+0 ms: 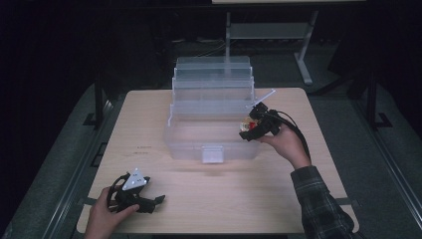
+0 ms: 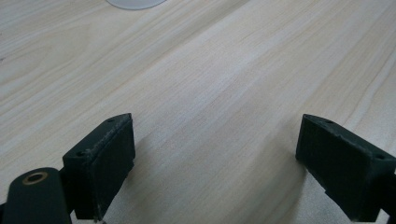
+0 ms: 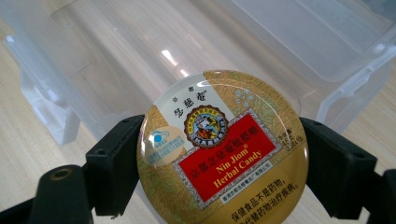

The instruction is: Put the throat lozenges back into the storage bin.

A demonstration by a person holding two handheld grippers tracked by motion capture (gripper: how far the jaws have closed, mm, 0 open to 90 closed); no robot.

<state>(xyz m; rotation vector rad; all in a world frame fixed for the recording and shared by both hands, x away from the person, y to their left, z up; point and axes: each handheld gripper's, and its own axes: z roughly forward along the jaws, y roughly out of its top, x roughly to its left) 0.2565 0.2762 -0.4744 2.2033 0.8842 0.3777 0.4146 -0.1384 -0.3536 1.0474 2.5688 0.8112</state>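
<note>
A round gold and red herbal candy tin point(image 3: 223, 151) sits clamped between the two black jaws of my right gripper point(image 3: 222, 163). In the high view that right gripper point(image 1: 247, 130) holds the tin point(image 1: 246, 125) over the right front edge of an open clear plastic box point(image 1: 211, 137) with stepped trays. My left gripper point(image 1: 158, 200) rests low on the table near the front left corner. Its jaws stand wide apart over bare wood in the left gripper view point(image 2: 215, 163), with nothing between them.
The light wooden table point(image 1: 308, 149) has free room in front of the box and on both sides. The box's lid and tiered trays point(image 1: 213, 79) rise at the back. A metal stand point(image 1: 303, 59) is on the dark floor beyond the table.
</note>
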